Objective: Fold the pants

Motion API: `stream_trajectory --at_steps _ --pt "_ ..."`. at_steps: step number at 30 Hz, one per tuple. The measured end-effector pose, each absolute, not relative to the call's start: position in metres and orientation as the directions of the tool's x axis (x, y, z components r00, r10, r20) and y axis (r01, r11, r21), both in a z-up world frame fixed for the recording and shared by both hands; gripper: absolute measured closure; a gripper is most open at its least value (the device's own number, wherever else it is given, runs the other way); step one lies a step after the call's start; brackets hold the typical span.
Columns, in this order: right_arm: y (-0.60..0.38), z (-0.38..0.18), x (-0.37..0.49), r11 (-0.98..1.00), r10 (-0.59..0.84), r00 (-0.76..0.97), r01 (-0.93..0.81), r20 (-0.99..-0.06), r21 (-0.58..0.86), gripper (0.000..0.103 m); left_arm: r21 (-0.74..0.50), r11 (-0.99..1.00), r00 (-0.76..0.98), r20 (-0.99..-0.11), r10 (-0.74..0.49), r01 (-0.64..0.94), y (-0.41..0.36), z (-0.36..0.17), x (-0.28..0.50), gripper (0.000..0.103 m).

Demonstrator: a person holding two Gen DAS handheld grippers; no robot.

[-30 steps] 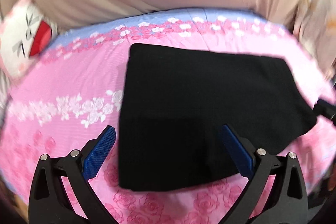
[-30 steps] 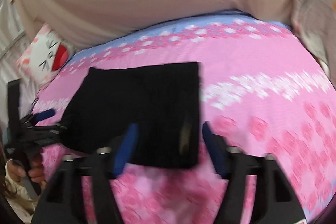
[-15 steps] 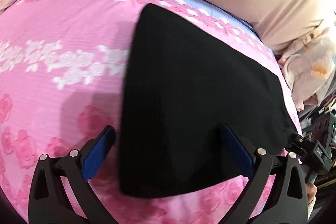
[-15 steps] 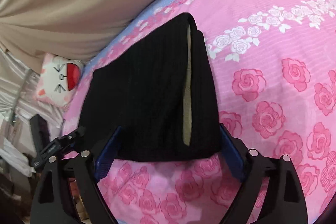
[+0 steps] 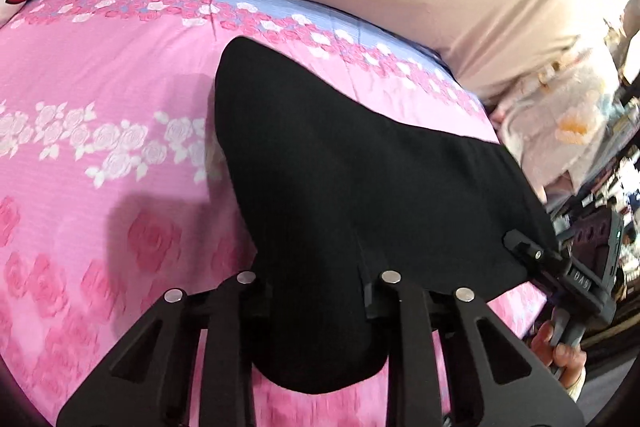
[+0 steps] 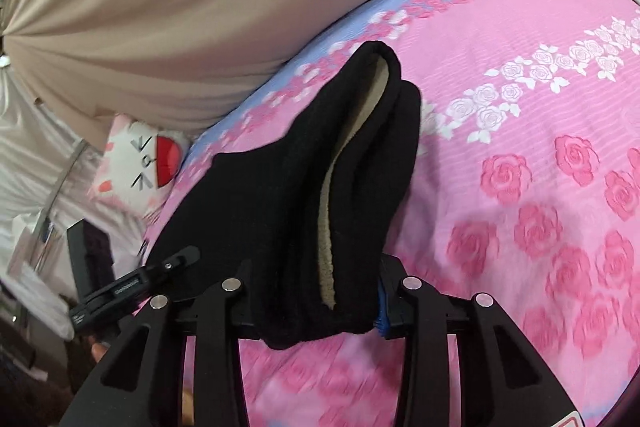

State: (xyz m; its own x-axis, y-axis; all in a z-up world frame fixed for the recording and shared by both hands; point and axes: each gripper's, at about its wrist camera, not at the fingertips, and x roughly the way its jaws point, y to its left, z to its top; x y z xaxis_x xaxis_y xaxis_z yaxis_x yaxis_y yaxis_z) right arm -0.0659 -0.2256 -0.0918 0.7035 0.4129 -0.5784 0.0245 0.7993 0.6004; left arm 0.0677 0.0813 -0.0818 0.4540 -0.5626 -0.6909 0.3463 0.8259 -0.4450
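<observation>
Closing: left tongs (image 5: 316,291) and right tongs (image 6: 316,287), wide a moment ago, now pinch pants (image 5: 360,187).
Meaning: near edge gathered off bed (image 5: 100,87); next fold likely.

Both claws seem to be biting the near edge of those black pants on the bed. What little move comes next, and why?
Probably lift together and carry the near edge toward the far edge. The left gripper and right gripper are closing with the black pants bunched between their jaws, while the rest lies on the pink bedspread.
</observation>
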Motion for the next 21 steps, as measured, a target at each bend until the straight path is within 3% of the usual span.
stream_trajectory --at_steps 8,14,21 --pt "-0.205 -0.074 -0.131 0.796 0.460 0.665 -0.016 -0.588 0.605 0.067 -0.439 0.804 0.395 -0.709 -0.584 0.401 0.110 -0.059 -0.001 0.081" --pt "-0.205 -0.017 -0.122 0.813 0.463 0.736 -0.131 -0.493 0.568 0.067 -0.422 0.765 0.482 -0.601 -0.638 0.486 0.111 0.003 -0.008 0.081" --pt "-0.228 0.036 -0.026 0.853 0.414 0.830 -0.211 -0.373 0.478 0.067 -0.279 0.792 0.651 -0.455 -0.607 0.543 0.084 0.067 0.067 0.081"
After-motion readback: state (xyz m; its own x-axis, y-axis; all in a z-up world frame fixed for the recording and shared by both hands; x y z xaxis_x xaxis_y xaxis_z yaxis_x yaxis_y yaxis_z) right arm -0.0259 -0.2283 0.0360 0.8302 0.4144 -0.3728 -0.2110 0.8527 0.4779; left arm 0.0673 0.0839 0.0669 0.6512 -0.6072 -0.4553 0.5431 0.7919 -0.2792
